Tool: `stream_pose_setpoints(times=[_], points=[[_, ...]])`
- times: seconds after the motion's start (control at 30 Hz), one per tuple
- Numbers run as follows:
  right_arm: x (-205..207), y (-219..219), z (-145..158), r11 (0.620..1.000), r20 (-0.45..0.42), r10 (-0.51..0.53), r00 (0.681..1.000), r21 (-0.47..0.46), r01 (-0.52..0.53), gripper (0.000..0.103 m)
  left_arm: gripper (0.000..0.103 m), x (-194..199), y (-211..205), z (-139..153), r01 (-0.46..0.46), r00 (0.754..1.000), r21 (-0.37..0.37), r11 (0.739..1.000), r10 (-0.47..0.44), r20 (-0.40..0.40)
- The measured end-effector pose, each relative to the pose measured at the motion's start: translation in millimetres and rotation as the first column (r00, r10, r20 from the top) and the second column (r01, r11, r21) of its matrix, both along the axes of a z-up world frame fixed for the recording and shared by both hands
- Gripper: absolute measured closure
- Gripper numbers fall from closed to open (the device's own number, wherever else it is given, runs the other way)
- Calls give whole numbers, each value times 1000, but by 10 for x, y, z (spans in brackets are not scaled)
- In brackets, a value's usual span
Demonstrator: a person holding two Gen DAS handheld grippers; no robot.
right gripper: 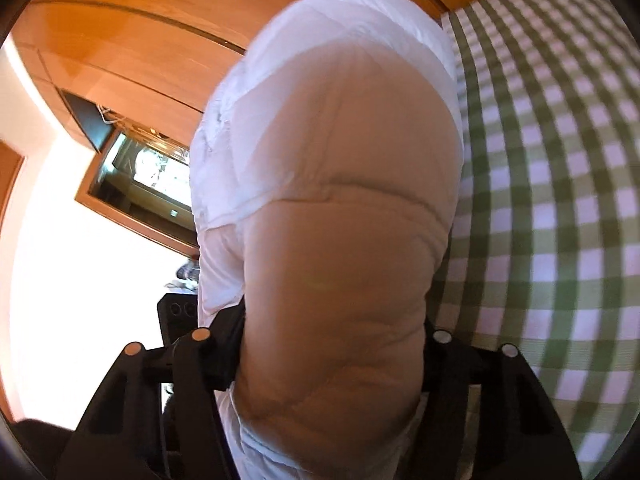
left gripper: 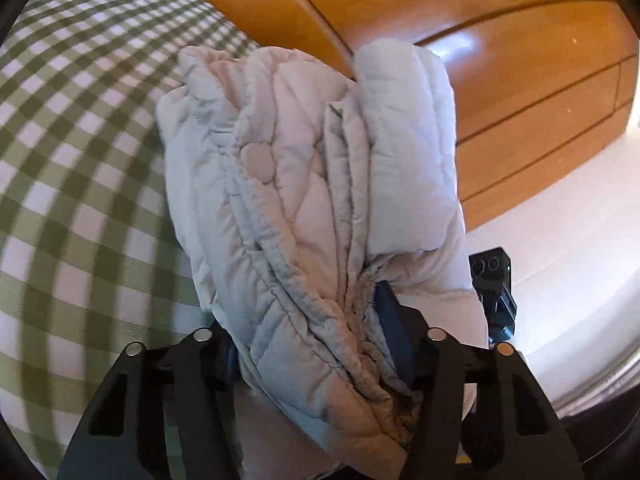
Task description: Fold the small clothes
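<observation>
Both hand-held grippers grasping one quilted garment above the checked bed.

Left hand-held gripper [left gripper: 320,360]: clenched on the bunched hem of a pale grey quilted puffer jacket [left gripper: 312,184]; layers stacked edge-on, round snap patch visible. Right hand-held gripper [right gripper: 324,364]: fingers pressed against both sides of the same jacket [right gripper: 332,208], smooth outer face toward lens. Garment lifted between the two, over green-and-white gingham bed cover [left gripper: 80,168]. Orange wooden cabinet panels [left gripper: 500,48] behind; right gripper's camera block [left gripper: 492,280] just beside the fabric.
</observation>
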State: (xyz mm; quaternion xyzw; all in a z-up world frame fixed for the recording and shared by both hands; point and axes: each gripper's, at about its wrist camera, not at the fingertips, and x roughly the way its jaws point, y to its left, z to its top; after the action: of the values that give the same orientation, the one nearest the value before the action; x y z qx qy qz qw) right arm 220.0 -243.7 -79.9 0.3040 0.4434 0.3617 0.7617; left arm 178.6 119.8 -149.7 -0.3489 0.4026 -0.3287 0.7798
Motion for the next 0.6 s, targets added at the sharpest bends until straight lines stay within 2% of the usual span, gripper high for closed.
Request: stream_pose_setpoints(times=[0.2,0.33,0.4,0.5,0.6], points=[[-121,-454,246,994,48,-95,994,-53,97,46,49,201,-584,105,97,995,18,995,-98,18],[-228,-1028,406,973,89,-201,976,-95,209,46,49,539,-1373,275,207,977,68,976,-210,42],[-278,-1411,492,951,107,-276,955,-112,287,46,50,671,-1745,355,253,965,94,963,-258,50],[-346,-1864,577,913,131,-370,920,-128,386,46,51,942,-2480,495,345,932,144,928,-357,66],[-554,-2344,623,860,148,-473,868,-136,492,46,51,1114,-3250,648,443,883,188,877,-463,77]])
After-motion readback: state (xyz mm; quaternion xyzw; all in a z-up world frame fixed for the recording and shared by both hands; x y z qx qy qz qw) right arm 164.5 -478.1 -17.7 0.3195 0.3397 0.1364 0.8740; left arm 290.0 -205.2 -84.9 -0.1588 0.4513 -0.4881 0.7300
